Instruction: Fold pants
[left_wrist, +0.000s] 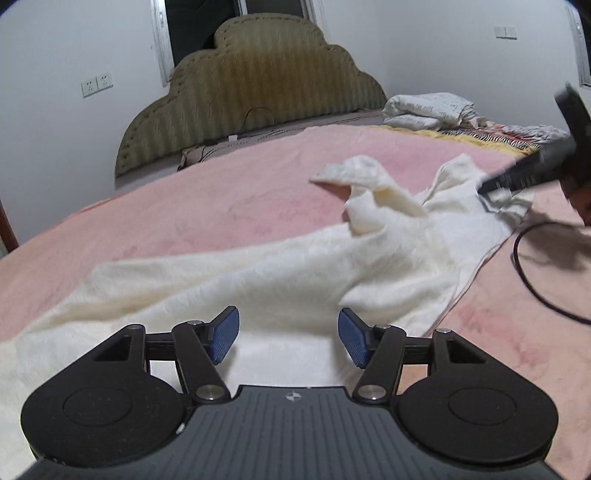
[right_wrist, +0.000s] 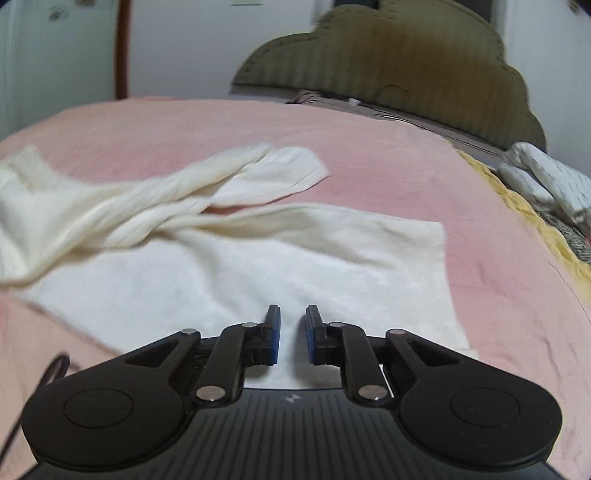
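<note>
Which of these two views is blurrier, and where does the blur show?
Right wrist view: blurrier, the pants and headboard smeared throughout. Left wrist view: mostly sharp, only the right gripper at the far edge streaked. Both views bend the bed with fisheye curvature.

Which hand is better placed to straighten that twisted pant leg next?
Right, probably. In the left wrist view the right claw sits beside the twisted leg of the pants; the left claw hovers open farther away.

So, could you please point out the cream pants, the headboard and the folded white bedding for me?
cream pants (right_wrist: 295, 258), right wrist view, flat leg panel.
headboard (left_wrist: 258, 85), left wrist view, striped middle.
folded white bedding (left_wrist: 428, 109), left wrist view, top fold.
</note>
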